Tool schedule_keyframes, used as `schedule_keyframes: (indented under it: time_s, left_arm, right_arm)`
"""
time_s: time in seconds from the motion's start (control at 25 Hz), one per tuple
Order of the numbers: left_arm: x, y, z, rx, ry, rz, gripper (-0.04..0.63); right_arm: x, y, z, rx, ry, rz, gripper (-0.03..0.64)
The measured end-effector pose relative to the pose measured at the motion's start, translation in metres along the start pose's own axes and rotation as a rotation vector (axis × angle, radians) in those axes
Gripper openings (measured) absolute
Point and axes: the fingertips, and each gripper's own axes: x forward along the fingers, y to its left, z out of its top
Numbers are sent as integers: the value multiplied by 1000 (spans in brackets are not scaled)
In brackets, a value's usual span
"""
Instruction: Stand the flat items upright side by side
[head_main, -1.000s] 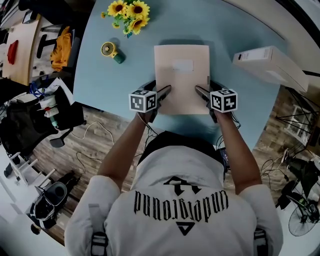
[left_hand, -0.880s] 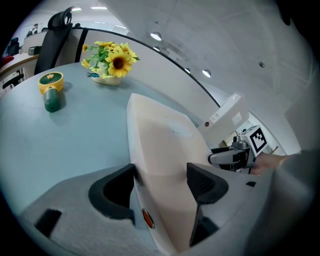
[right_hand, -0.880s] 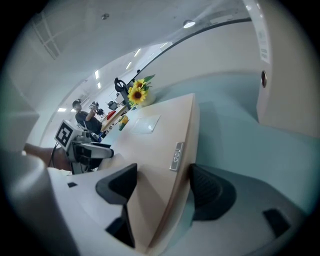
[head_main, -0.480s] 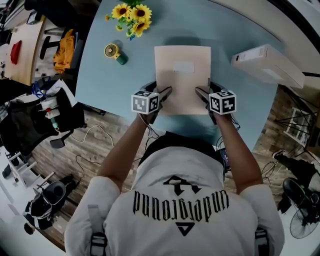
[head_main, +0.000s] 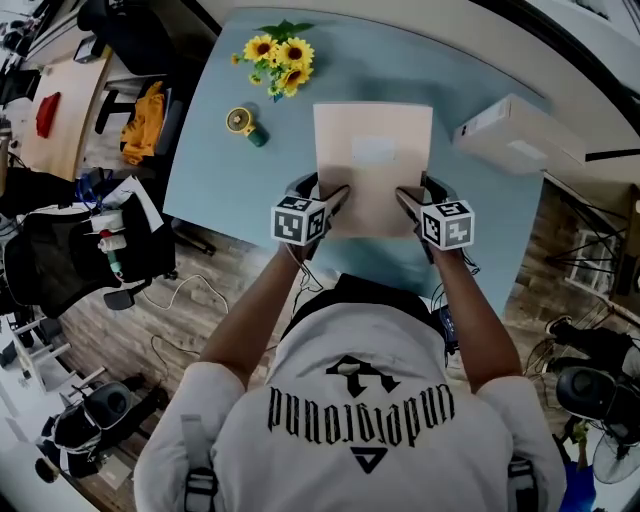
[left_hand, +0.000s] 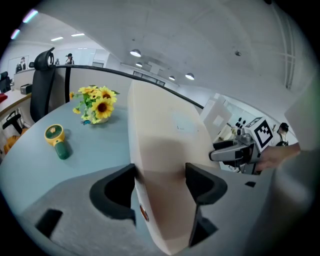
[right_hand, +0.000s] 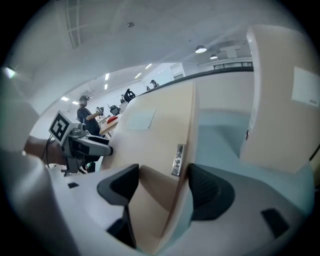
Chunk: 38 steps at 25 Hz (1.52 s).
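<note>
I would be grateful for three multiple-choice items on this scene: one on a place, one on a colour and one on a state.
1. In the head view, where do the sunflowers stand relative to the beige file box?
A. Beyond it, to its left
B. On top of it
C. On the floor

2. What colours does the handheld fan have?
A. Red and black
B. Yellow and green
C. All white

3. How is the beige file box held?
A. It lies untouched
B. By one gripper alone
C. By the left gripper and the right gripper together

Answers:
1. A, because the bunch sits near the far-left corner of the table.
2. B, because it has a yellow head on a green handle.
3. C, because each gripper view shows its pads pressing the box, the jaws having just been closing on it.
</note>
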Motion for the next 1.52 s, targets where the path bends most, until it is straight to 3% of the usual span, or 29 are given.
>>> schedule_keyframes:
  time_s: [0.24, 0.72, 1.24, 1.52]
  left_arm:
    - [-31, -18, 16, 53, -68, -9, 325]
    - [-65, -89, 51, 261, -197, -83, 325]
    - [-42, -181, 66, 414, -241, -177, 327]
    - [-18, -226, 68, 455, -248, -173, 325]
  right_arm:
    - [-37, 22, 18, -61, -94, -56, 310]
    - [-132, 35, 24, -120, -277, -254, 308]
    - [-220, -3, 1, -127, -362, -451, 305]
    - [-253, -40, -11, -141, -376, -489, 304]
